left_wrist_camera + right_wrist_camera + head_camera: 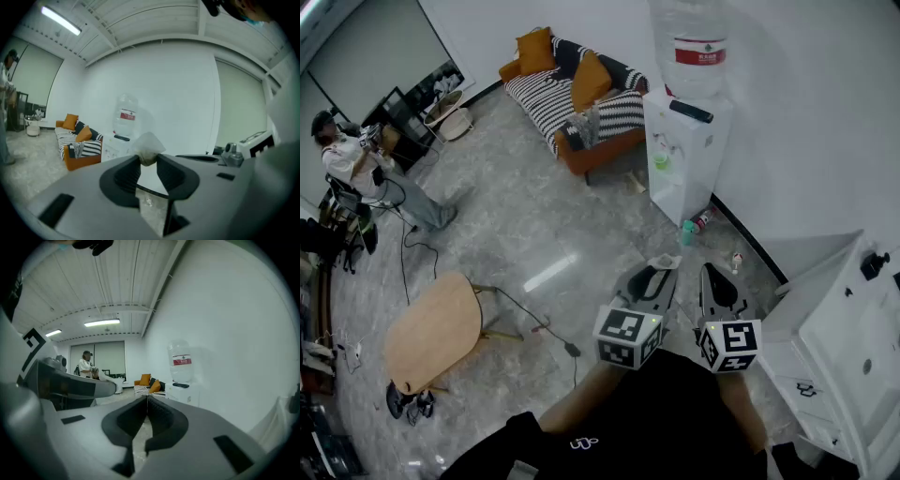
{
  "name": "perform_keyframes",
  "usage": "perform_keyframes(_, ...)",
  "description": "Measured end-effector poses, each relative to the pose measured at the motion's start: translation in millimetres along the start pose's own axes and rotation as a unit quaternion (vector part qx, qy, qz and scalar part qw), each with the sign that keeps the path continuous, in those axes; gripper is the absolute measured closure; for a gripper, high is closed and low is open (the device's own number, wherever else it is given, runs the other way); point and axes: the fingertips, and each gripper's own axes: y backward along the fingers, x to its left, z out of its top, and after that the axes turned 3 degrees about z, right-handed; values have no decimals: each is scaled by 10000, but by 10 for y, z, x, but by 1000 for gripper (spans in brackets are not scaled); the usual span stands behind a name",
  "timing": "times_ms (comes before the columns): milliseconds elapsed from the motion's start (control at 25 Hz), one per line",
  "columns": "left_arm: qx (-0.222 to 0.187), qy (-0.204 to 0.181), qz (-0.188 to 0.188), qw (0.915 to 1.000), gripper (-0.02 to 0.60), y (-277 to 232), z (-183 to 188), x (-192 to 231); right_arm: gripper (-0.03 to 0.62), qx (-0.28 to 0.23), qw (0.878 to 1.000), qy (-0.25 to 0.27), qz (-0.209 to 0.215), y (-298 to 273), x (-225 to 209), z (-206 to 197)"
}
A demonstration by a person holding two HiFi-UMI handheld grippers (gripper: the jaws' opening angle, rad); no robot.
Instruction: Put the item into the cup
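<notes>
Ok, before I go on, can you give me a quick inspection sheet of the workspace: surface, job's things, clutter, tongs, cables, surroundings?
Surface: grey marble-look floor; no worktop under the tongs.
Job's things: pale sachet held at the tips of the left tongs; no cup that can be told for sure.
Clutter: small bottles on the floor beside the water dispenser.
Grippers: left tongs shut on the sachet; right tongs shut, nothing between them.
Cables: black cable lying on the floor near the wooden table.
Surroundings: striped sofa, white cabinet, a person far left.
</notes>
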Motion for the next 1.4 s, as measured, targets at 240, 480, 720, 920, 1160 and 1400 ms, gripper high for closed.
perform_keyframes(240, -7, -77, -38, 10000, 471, 29, -11, -40, 583, 42, 9990, 448, 40, 2, 120, 35)
perform_keyframes(480, 1, -40, -38, 10000, 471, 57, -25, -23, 582, 113, 9974, 688, 168, -21, 230, 33)
perform_keyframes(720, 34, 34, 29, 10000, 471, 87, -54, 70, 578, -79, 9980, 557, 283, -65, 289, 80)
perform_keyframes(920, 35, 73, 66, 9999, 471, 66, -61, 161, 410, -93, 9976, 342, 588, -183, 368, 68)
perform_keyframes(1160, -9, 136, 124, 9998, 471, 17, -21, 263, 408, 17, 9977, 308, 605, -303, 355, 35)
perform_keyframes(1400, -2, 151, 131, 9998, 471, -57, -7, 293, 408, 115, 9979, 245, 588, -383, 296, 3)
